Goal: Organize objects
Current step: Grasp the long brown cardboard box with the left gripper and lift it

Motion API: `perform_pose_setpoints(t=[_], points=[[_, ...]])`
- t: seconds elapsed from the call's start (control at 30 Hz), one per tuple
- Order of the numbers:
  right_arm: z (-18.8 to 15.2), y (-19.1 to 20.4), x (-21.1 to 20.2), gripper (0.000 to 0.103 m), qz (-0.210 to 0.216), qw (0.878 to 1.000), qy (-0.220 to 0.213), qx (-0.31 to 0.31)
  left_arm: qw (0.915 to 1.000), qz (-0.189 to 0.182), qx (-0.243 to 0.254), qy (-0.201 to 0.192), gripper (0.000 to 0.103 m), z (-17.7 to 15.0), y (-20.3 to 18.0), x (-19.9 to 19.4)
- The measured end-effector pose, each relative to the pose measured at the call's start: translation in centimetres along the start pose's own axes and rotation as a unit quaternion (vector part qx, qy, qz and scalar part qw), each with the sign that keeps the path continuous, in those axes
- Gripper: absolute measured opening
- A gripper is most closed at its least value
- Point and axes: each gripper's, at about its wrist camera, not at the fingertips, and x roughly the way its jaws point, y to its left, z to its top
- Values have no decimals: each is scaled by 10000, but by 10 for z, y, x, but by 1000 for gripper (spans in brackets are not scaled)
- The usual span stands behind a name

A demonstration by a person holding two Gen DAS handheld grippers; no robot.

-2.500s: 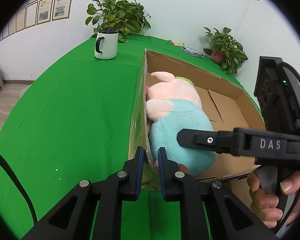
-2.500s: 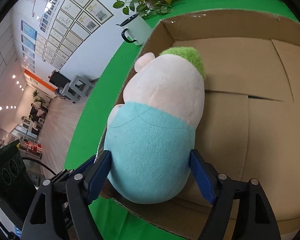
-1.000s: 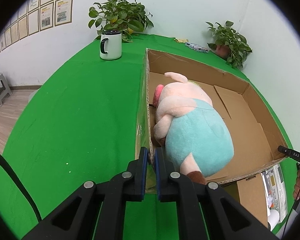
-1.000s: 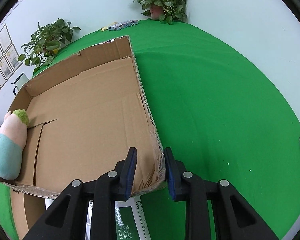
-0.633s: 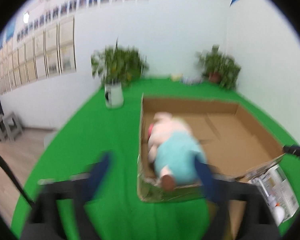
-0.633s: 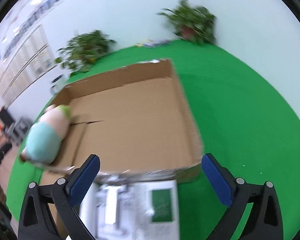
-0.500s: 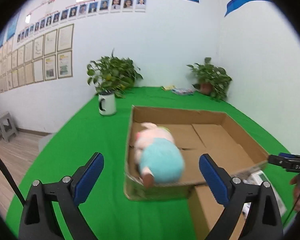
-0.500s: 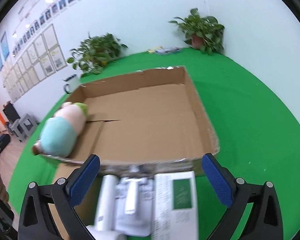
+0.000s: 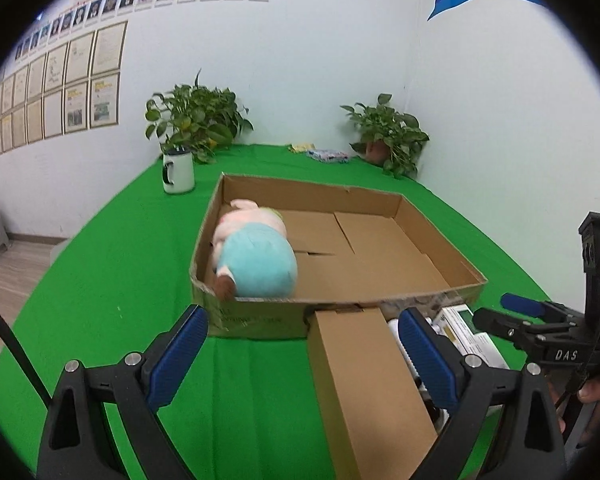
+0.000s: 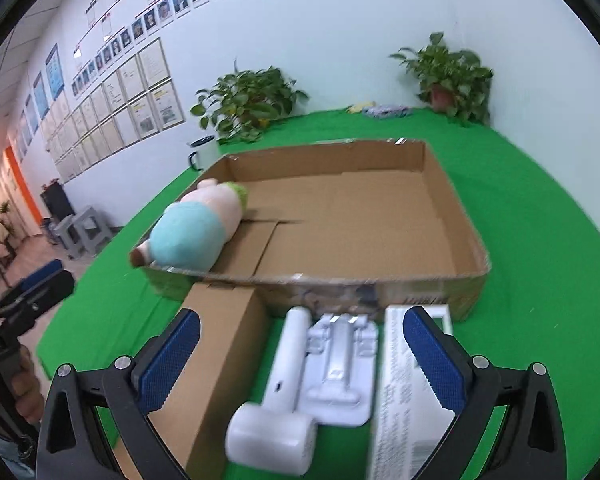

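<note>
A shallow open cardboard tray (image 9: 440, 278) (image 10: 466, 240) lies on the green table. A pink and teal plush pig (image 9: 256, 256) (image 10: 196, 228) lies in its left end. In front of the tray lie a closed brown carton (image 9: 364, 384) (image 10: 216, 344), a white hair dryer (image 10: 284, 400) on a white moulded insert (image 10: 340, 364), and a white printed box (image 10: 408, 400) (image 9: 468, 332). My left gripper (image 9: 304, 356) is open and empty, held back above the carton. My right gripper (image 10: 300, 360) is open and empty above the hair dryer; it also shows at the right of the left wrist view (image 9: 540, 320).
A white mug (image 9: 178, 172) and a potted plant (image 9: 198, 120) stand at the back left of the table. A second potted plant (image 9: 388, 136) and small packets (image 9: 328, 155) sit at the back right corner. A grey stool (image 10: 84, 228) stands on the floor to the left.
Both grippers let go of the tray's front corners, opened wide and pulled back and up. The plush pig stays in the tray, and the carton, hair dryer and box have come into view.
</note>
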Motion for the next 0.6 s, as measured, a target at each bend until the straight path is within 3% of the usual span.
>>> perform_pose_setpoints(t=[0.13, 0.23, 0.3, 0.5, 0.6], points=[[-28, 7, -3, 102, 618, 9974, 355, -74, 9984, -433, -131, 338, 96, -15, -4, 3], [-55, 18, -3, 102, 1548, 9841, 855, -168, 9946, -797, -278, 610, 96, -31, -7, 8], [-70, 28, -6, 102, 1840, 9772, 1020, -279, 9898, -1049, -380, 886, 96, -44, -9, 15], [-95, 60, -12, 102, 1969, 9706, 1291, -508, 9750, -1528, -803, 1399, 96, -71, -3, 33], [-103, 80, -9, 102, 1736, 9724, 1387, -704, 9682, -1710, -872, 1602, 96, -80, -3, 38]])
